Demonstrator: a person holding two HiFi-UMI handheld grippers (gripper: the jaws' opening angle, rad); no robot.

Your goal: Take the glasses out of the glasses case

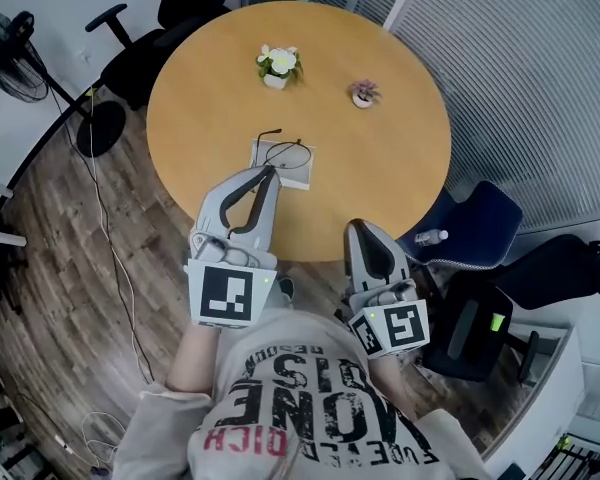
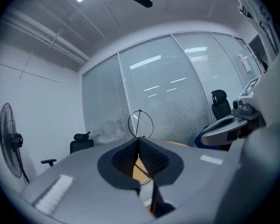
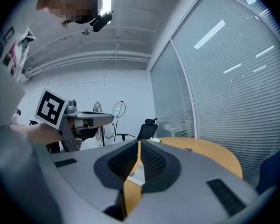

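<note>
In the head view my left gripper is shut on thin black wire-framed glasses, held just above the open white glasses case on the round wooden table. In the left gripper view its closed jaws pinch the frame, and one round lens ring stands up beyond the tips. My right gripper hovers shut and empty at the table's near edge, to the right of the case. In the right gripper view the jaws are together, with the left gripper and the lens ring at left.
Two small flower pots stand at the table's far side. A black office chair and a fan are at the far left. A blue chair with a water bottle sits at right. Cables trail across the floor.
</note>
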